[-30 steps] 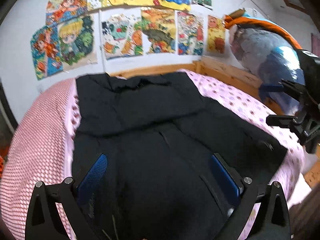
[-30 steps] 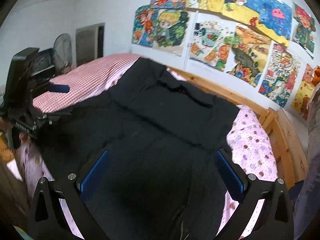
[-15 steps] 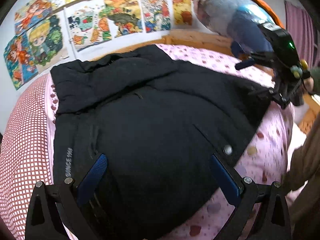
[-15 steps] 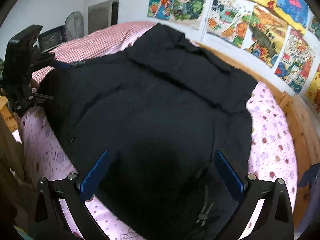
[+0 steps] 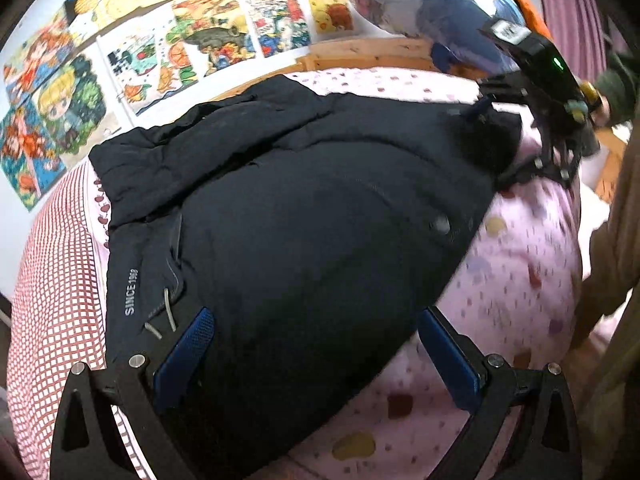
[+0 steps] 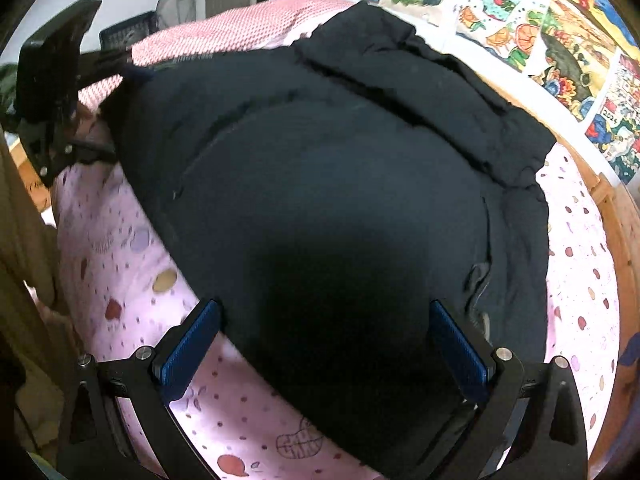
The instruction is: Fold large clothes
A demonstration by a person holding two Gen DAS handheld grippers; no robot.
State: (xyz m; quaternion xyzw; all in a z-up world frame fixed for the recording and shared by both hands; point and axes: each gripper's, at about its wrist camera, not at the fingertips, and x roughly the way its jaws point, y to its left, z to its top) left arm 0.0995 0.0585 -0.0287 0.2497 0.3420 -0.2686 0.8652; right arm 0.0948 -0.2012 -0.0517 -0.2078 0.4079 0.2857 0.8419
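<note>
A large black padded jacket (image 5: 304, 208) lies spread on the bed, its hood toward the wall; it fills the right wrist view (image 6: 320, 184) too. My left gripper (image 5: 316, 344) is open, its blue pads straddling the jacket's near hem at the bed's left side. My right gripper (image 6: 324, 344) is open over the hem at the other corner. In the left wrist view the right gripper (image 5: 508, 140) stands at the jacket's far right corner, with cloth between its jaws. In the right wrist view the left gripper (image 6: 100, 104) stands at the jacket's far left corner.
The bed has a pink spotted sheet (image 5: 512, 280) and a red checked quilt (image 5: 52, 272). A wooden bed frame (image 6: 624, 240) and a wall of cartoon posters (image 5: 192, 40) lie behind. A large plush toy (image 5: 432, 4) sits at the right. A fan (image 6: 176, 0) stands at the back.
Both grippers have dropped and drawn back toward the near hem, apart toward the jacket's two near corners. The jacket lies much as before.
</note>
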